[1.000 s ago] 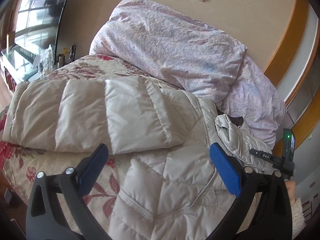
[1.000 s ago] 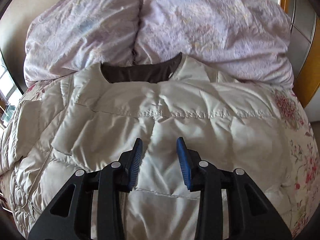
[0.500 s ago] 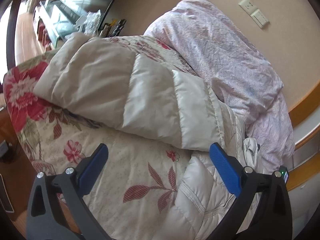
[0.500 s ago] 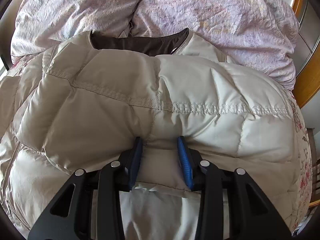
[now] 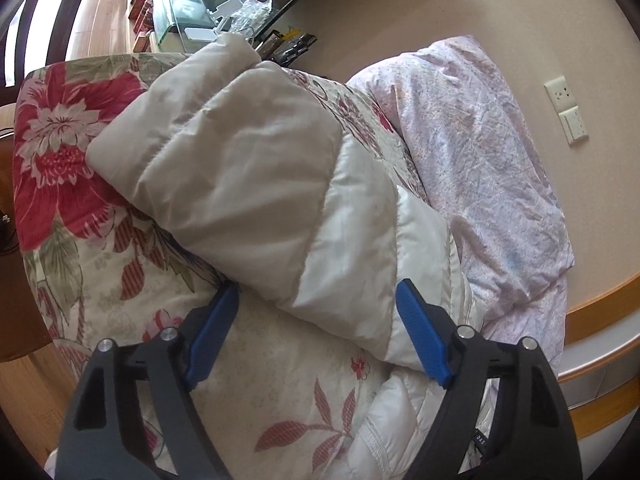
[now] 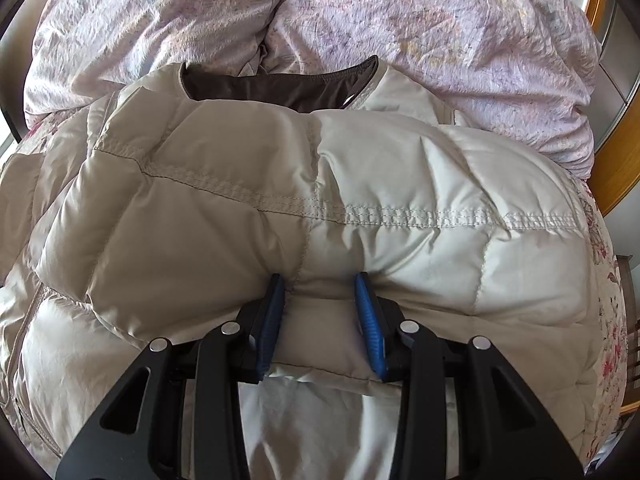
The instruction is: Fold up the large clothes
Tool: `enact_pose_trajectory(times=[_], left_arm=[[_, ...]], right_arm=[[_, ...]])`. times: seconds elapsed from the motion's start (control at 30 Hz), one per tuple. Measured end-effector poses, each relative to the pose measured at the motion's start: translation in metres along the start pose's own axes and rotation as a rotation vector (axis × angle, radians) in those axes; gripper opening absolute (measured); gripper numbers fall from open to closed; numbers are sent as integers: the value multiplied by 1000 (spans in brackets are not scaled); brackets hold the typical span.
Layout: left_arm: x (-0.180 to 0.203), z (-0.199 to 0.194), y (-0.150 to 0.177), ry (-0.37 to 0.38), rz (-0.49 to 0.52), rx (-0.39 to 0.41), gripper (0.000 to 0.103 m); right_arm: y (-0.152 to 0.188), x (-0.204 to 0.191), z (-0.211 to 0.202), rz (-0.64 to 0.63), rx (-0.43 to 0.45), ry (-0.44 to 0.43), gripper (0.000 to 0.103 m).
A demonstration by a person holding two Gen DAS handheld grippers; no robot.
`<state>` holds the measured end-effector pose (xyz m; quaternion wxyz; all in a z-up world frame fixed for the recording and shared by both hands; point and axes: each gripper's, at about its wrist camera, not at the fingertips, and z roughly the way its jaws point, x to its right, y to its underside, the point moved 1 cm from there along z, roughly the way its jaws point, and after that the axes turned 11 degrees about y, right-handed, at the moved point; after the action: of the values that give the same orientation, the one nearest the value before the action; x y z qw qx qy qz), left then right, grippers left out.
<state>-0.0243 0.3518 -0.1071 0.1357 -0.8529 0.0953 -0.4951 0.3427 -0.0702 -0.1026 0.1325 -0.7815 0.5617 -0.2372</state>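
Right wrist view: a folded edge of the beige down jacket (image 6: 320, 184) is clamped between the blue pads of the right gripper (image 6: 320, 312). Its brown-lined collar lies against the lilac duvet (image 6: 420, 20). The left gripper (image 5: 316, 328) has just been closing around the jacket's sleeve (image 5: 248, 184), not yet pinched, on the floral bedspread (image 5: 280, 380).

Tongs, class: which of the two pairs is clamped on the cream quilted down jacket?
The right tongs: blue pads pinch a jacket fold. The left tongs merely straddle its sleeve.
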Motion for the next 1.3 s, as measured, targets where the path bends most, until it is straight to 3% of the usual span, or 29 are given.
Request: enact_pose_trajectory(times=[0.2,0.3,0.43,0.7,0.87,1.0,1.3], left_arm=[[-17,-2,-17,17,-91,51,53],[-25,-2,-25,17,-130,74,45],[-29,-3,-33,4,-147,90,39],[-37,-3,-48,-16,-165,104,24],[-10,-5,-60,-55,-36,118,11],[39,-10,-67,-57,112,147,9],[194,-10,-43,93,496,138,8]], right_arm=[[0,0,0,-7,2,6,39],[0,-8,-2,-51,17,52,39],[1,-15,-4,-79,29,97,39],[1,-11,-2,-59,21,71,39],[1,-11,-2,-56,25,70,39],[1,-11,-2,-52,25,64,39],[2,-10,-1,-40,14,31,39]])
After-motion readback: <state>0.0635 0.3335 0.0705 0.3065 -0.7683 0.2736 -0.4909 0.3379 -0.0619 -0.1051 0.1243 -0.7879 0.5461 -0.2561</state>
